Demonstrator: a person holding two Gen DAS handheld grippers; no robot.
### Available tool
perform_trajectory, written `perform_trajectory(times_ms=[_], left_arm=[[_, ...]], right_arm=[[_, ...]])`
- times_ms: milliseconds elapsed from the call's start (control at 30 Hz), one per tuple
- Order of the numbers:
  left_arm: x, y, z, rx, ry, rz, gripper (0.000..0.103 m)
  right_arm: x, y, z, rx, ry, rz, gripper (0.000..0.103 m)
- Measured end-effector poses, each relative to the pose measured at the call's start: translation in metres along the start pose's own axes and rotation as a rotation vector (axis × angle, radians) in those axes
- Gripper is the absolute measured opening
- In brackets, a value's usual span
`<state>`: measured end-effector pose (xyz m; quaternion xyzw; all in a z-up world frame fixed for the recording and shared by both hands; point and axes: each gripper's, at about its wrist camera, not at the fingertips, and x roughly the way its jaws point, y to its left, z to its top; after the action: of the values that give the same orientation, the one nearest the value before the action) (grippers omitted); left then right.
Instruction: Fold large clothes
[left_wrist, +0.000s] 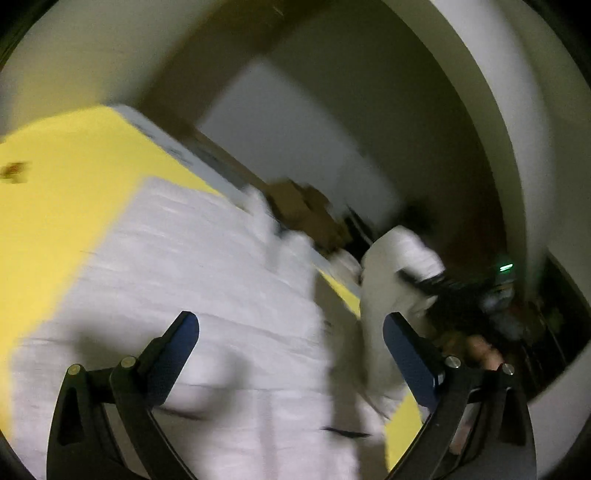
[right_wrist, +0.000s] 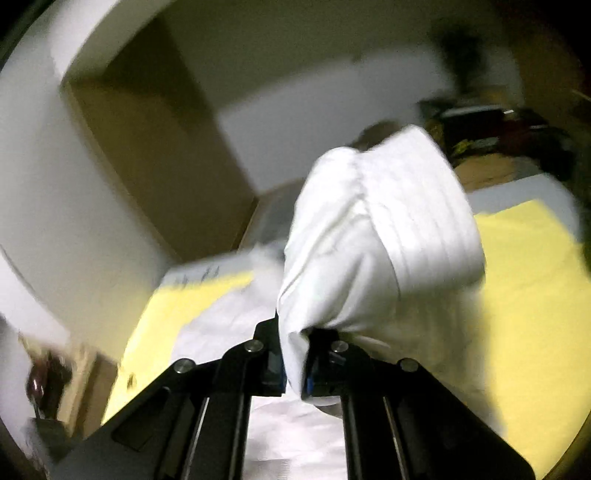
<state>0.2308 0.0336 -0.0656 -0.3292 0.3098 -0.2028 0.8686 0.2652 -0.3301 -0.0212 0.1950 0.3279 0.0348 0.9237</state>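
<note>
We find the right tool clamped on a bunched fold of the white garment, lifted above the yellow counter. The left tool stands wide and empty over the garment's flat part. Both views are blurred.

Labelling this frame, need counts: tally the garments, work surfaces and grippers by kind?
White striped fabric garment: 1, one end pinched in the right gripper
Yellow flat-topped work surface: 1, with the garment lying on it
Black two-finger grippers: 2; the left gripper is open and empty
Total: 4
</note>
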Motion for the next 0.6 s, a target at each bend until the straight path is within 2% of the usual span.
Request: perform_trajectory(times_ms=[133, 233, 267, 367, 400, 467, 600], left_arm=[[-0.051, 0.058, 0.003, -0.112, -0.056, 0.051, 0.1], [-0.069, 0.079, 0.0, -0.135, -0.062, 0.069, 0.1], [-0.072, 0.085, 0.0, -0.143, -0.063, 0.07, 0.1], [-0.081, 0.095, -0.003, -0.159, -0.059, 0.059, 0.1], [-0.082, 0.096, -0.004, -0.158, -0.056, 0.048, 0.1], [-0.074, 0.098, -0.002, -0.153, -0.05, 0.033, 0.1], [-0.07, 0.102, -0.004, -0.148, -0.032, 0.003, 0.1]], right_arm=[[0.094, 0.048, -0.061, -0.085, 0.158, 0.006, 0.008], [0.151, 0.049, -0.113, -0.086, 0.332, 0.012, 0.016], [0.154, 0.047, -0.119, -0.083, 0.336, 0.016, 0.022], [0.136, 0.035, -0.123, -0.087, 0.31, 0.095, 0.062], [0.125, 0.031, -0.125, -0.072, 0.31, 0.112, 0.069], [0.104, 0.028, -0.117, -0.054, 0.308, 0.15, 0.069], [0.052, 0.029, -0.09, -0.022, 0.259, 0.248, 0.084]])
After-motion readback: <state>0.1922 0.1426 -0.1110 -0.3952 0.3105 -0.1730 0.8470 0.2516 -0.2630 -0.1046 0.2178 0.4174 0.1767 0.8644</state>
